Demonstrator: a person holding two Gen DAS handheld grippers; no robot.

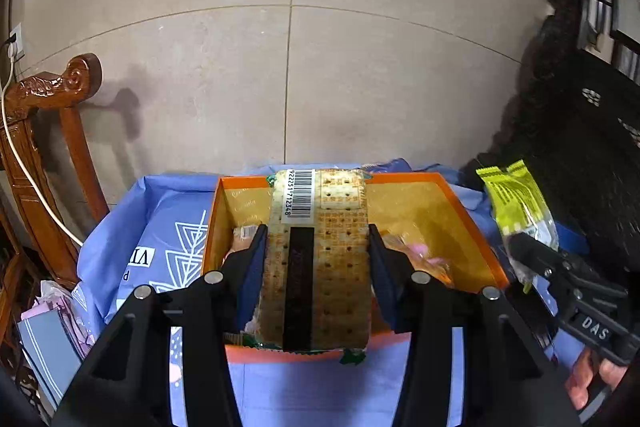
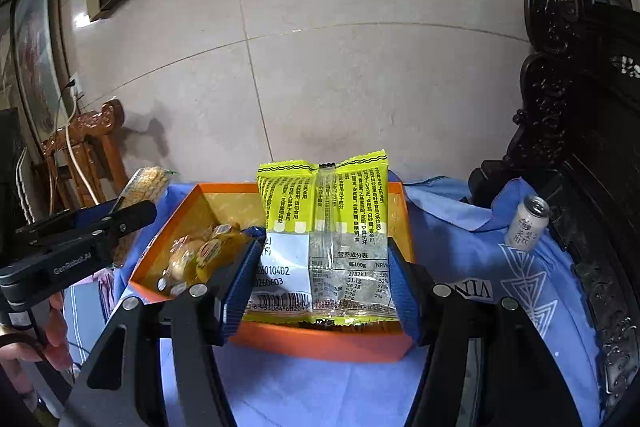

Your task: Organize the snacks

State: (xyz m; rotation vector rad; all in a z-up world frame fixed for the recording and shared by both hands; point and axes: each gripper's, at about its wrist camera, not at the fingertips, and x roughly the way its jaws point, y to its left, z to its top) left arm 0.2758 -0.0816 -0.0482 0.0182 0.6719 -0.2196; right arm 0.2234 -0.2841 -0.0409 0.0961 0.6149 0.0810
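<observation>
We see both tongs held above the orange box [image 2: 320, 341], our landmark, which sits on a counter covered by a blue printed cloth [image 2: 460, 235]. The left tongs [image 1: 318, 239] are closed partway on a long cracker pack [image 1: 320, 259], blue pads pressing its two long sides; the pack runs lengthwise over the box, barcode label at its far end, above the box's far wall. The right tongs [image 2: 320, 255] are closed on a yellow-and-clear snack bag [image 2: 324, 239], pads on its left and right edges, wider apart than the left pair; the bag's printed back faces the camera, and it hangs over the box's near right part. In the left wrist view, the right tongs with that bag [image 1: 520, 207] show just right of the box's right wall, with a hand [image 1: 592, 375] on the grip below. In the right wrist view, the left tongs with the crackers [image 2: 144, 187] sit left of the box's far left corner, with a hand [image 2: 52, 339] under them. Inside the box, on its left side, lie small wrapped yellow and orange snacks [image 2: 204, 255]. A small white can [image 2: 528, 223] stands tilted on the cloth, well right of the box, against dark carved furniture [image 2: 568, 107]. A carved wooden chair [image 1: 48, 131] stands left of the box, with a white cable draped over it. A beige tiled wall [image 1: 288, 47] lies behind the box.
</observation>
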